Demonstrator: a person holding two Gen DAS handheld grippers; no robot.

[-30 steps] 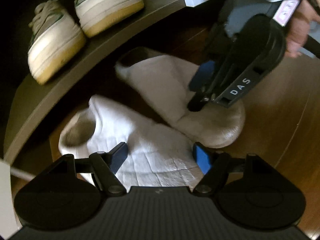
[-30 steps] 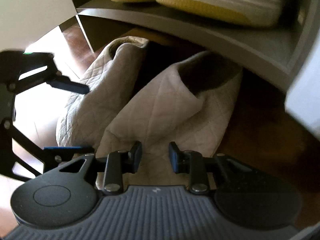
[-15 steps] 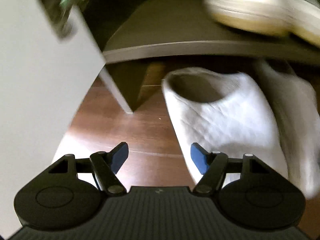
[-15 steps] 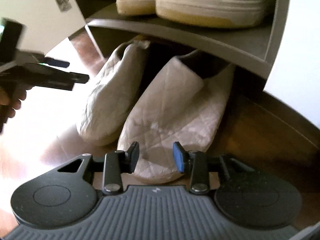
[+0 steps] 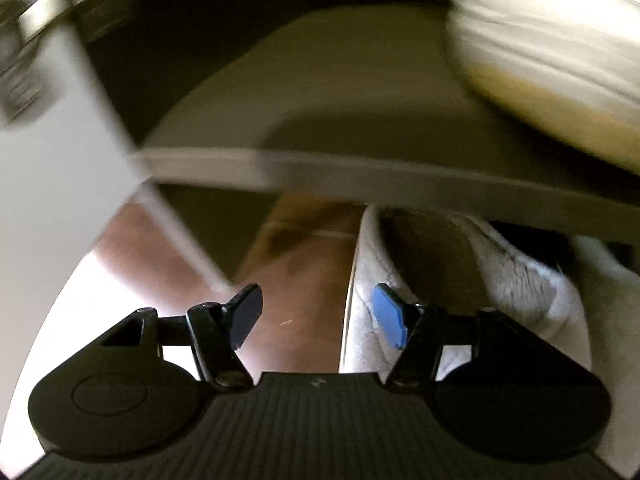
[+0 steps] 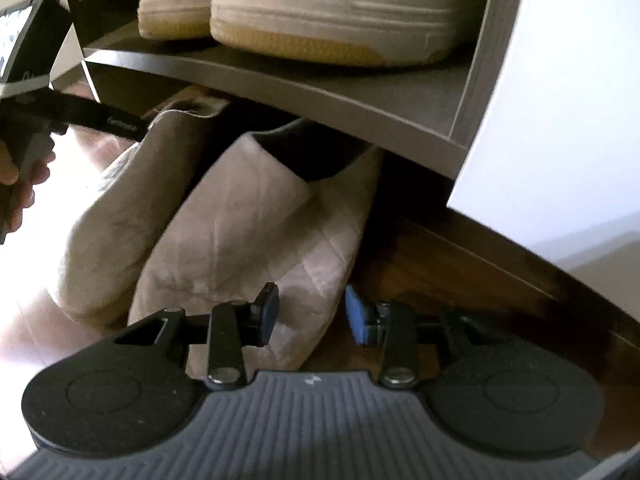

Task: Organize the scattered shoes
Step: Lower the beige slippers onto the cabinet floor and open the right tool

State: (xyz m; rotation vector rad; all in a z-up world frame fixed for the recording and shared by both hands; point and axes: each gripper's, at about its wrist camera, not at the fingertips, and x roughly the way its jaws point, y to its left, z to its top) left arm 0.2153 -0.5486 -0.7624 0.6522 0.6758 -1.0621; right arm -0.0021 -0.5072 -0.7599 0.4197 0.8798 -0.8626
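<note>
Two quilted beige slippers lie side by side on the wooden floor, heels tucked under the lowest shelf. In the right wrist view the right slipper (image 6: 256, 240) is just ahead of my right gripper (image 6: 310, 314), which is open and empty over its toe. The left slipper (image 6: 132, 216) lies beside it. In the left wrist view, which is blurred, my left gripper (image 5: 316, 316) is open and empty, its right fingertip (image 5: 388, 320) over the left slipper's (image 5: 516, 276) edge. The left gripper also shows in the right wrist view (image 6: 92, 118).
A pair of white sneakers with yellowed soles (image 6: 328, 12) stands on the grey shelf (image 6: 360, 96) above the slippers. A white cabinet door (image 5: 52, 152) with a hinge stands open at the left. A white cabinet side (image 6: 560, 112) is at the right. The floor (image 5: 296, 280) is dark wood.
The right gripper has pulled back from the right slipper and opened wider. The left gripper has swung left off its slipper and moved closer to the shelf.
</note>
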